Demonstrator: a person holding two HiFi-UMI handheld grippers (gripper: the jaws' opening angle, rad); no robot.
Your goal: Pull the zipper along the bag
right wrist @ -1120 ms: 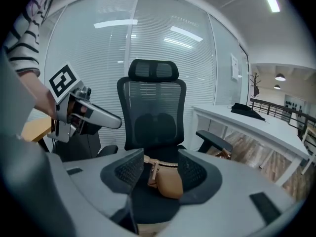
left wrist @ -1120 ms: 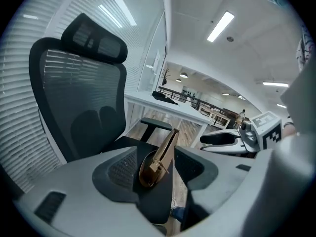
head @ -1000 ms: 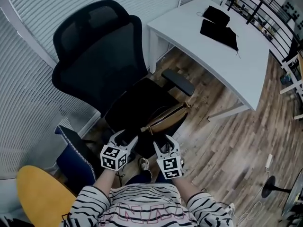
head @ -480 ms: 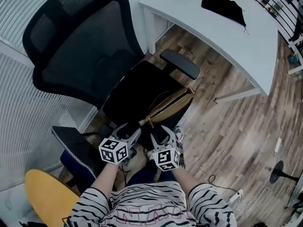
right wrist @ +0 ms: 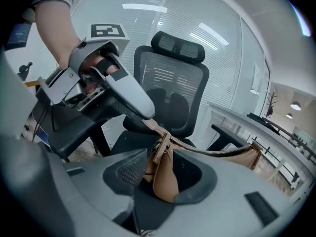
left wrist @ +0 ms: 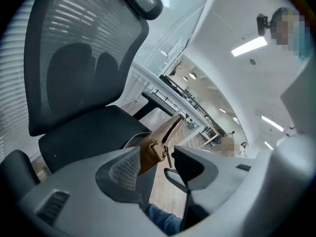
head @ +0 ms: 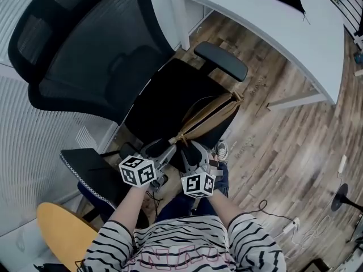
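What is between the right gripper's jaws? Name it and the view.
The tan bag's near end hangs between the right gripper's jaws, which have just been closing but do not press it yet; the right gripper view shows this.

An office. A black mesh office chair (head: pixel 96 55) with a headrest and padded armrests (head: pixel 221 61) fills the middle of the head view. Behind the chair and to its right stands a long white surface (head: pixel 266 27) on white legs. Wood-plank flooring (head: pixel 283 152) runs under the chair and away to its right, with a white power strip (head: pixel 290 226) and loose cables lying on it. Left of the chair is a wall of white slatted blinds (head: pixel 22 146). Beyond the chair, the left gripper view shows a long open room with ceiling strip lights (left wrist: pixel 248 46) and distant furniture too small to make out.
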